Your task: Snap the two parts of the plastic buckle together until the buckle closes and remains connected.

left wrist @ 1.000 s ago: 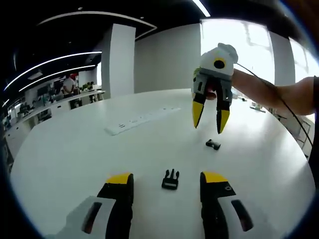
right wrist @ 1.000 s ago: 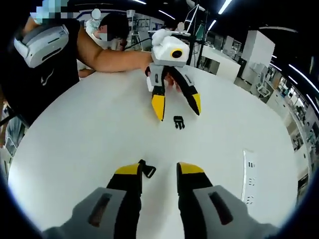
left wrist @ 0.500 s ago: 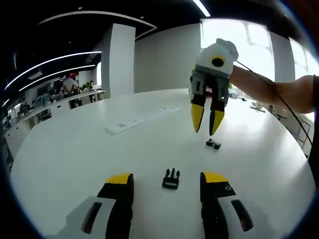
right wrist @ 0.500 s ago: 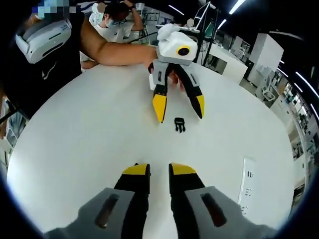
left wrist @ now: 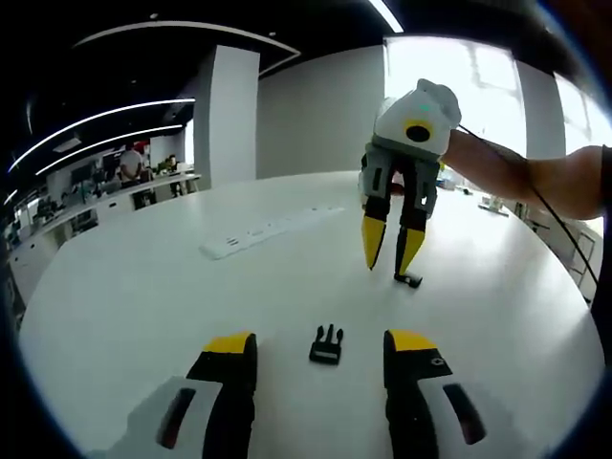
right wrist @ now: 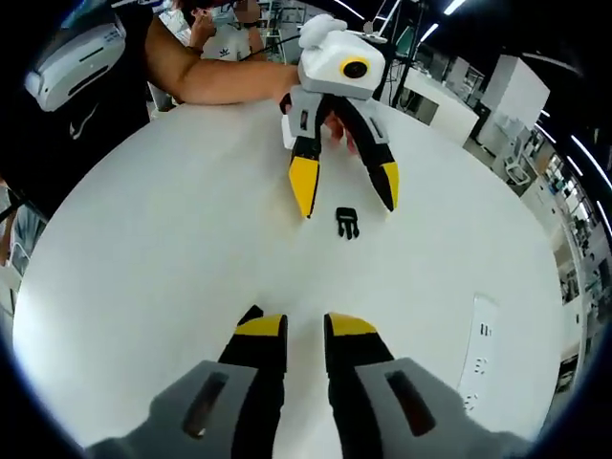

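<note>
Two black buckle halves lie apart on the white table. The pronged half rests between the tips of my left gripper, which is open around it without touching. The socket half lies at the tips of my right gripper. In the right gripper view only a sliver of the socket half peeks past the outer side of the left jaw. That gripper's jaws stand close together, with bare table showing in the gap.
A white power strip lies on the table beyond the buckle halves. The person's forearm and dark-clothed body border the work area. Office desks and other people stand far behind.
The right gripper's jaws have drawn closer together and it has dropped toward the socket half, which went from between the jaws to peeking beside one. The left gripper and pronged half stayed put.
</note>
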Available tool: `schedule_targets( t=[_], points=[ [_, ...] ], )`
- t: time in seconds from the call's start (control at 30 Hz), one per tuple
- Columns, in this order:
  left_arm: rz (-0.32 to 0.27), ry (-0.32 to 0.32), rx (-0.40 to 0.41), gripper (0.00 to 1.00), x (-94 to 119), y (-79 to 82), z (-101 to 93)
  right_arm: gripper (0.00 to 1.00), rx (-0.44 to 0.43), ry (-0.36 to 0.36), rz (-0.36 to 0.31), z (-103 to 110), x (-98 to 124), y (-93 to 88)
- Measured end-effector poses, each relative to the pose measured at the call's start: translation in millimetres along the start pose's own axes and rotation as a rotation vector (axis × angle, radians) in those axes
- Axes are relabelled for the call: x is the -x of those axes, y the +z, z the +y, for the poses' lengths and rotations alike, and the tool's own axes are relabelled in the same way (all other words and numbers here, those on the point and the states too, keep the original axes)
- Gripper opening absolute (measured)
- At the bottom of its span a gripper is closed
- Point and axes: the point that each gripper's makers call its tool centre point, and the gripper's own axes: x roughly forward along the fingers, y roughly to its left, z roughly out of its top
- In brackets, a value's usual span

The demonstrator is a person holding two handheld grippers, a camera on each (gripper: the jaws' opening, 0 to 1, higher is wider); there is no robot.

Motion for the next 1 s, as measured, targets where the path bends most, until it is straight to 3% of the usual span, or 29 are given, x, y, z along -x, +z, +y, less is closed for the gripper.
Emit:
schedule_targets(
  t=[0.2, 0.5, 0.7, 1.0],
  points=[
    [0.004, 0.000, -0.003, 0.53, 0, -0.8, 2.1, 0.15, 0.000, -0.006, 0.017, 2, 7, -5.1],
    [0.003, -0.003, -0.001, 0.53, 0, -1.0, 5.0, 0.15, 0.007, 0.041, 0.055, 21, 11, -9.3],
    [-0.001, -0.007, 0.000, 0.53, 0, -0.2, 0.7, 0.17, 0.117, 0.058, 0.130, 23, 7, -13.1],
    [-0.006, -0.012, 0.006, 0.53, 1, 0.7, 6.2, 0.16, 0.222, 0.075, 0.172, 24, 1, -4.2]
  ],
)
